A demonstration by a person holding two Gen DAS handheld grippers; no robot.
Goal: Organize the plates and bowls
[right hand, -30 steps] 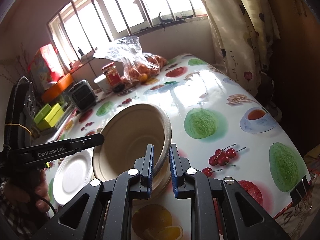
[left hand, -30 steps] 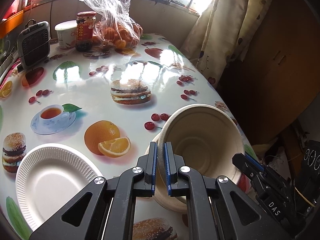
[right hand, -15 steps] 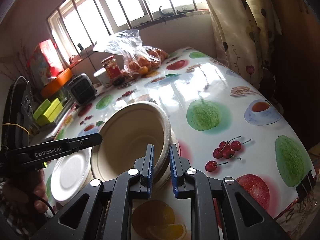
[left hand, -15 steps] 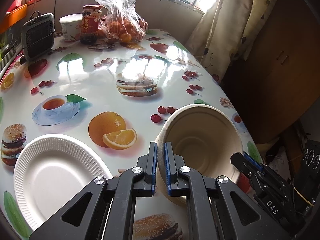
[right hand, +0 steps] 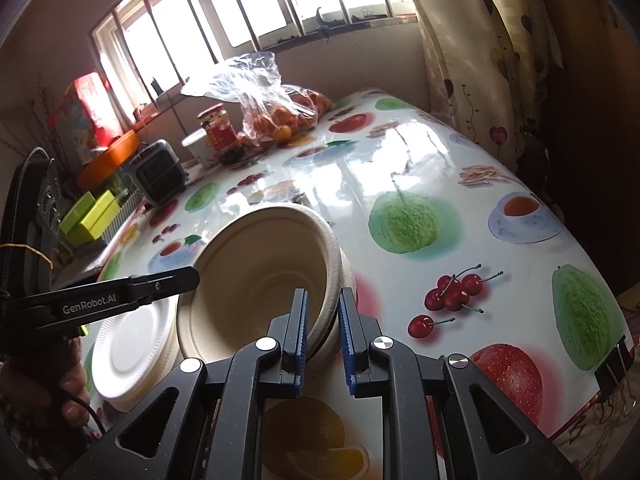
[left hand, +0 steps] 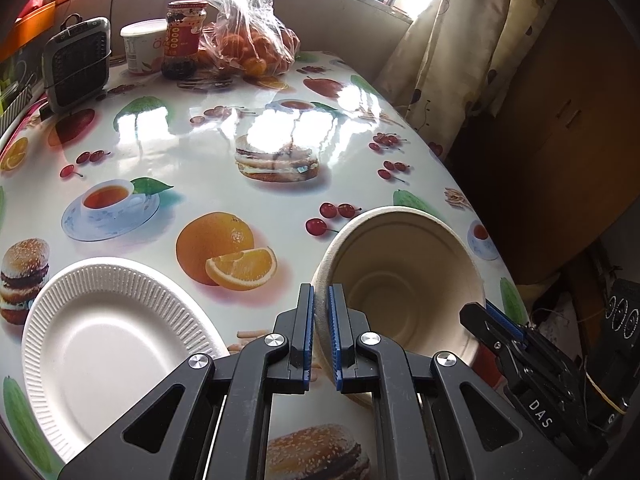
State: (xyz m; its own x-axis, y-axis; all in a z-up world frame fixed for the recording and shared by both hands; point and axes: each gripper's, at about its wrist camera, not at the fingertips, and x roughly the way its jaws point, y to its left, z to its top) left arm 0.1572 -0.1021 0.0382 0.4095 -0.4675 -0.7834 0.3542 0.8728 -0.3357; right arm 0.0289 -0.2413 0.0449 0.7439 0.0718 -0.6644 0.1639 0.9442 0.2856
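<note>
Judging from left to right, the white plates [right hand: 132, 356] already sit stacked, the left gripper [left hand: 321, 334] pinches the tilted beige bowl [left hand: 404, 280] by its rim, and the right gripper [right hand: 323, 342], jaws slightly parted around the opposite rim, leaves nesting unfinished.

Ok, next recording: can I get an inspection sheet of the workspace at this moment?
Surface: table under a glossy fruit-and-burger print cloth.
Job's things: beige bowl tilted up off the table, seemingly above a second bowl; white paper plate flat to its left.
Clutter: bag of oranges, jar, white tub and grey grilled device at the far edge.
Grippers: left tongs clamped on the bowl's rim; right tongs straddle the opposite rim, grip unclear.
Cables: dark lead below the left hand.
Surroundings: barred window, curtain, wooden cabinet.
</note>
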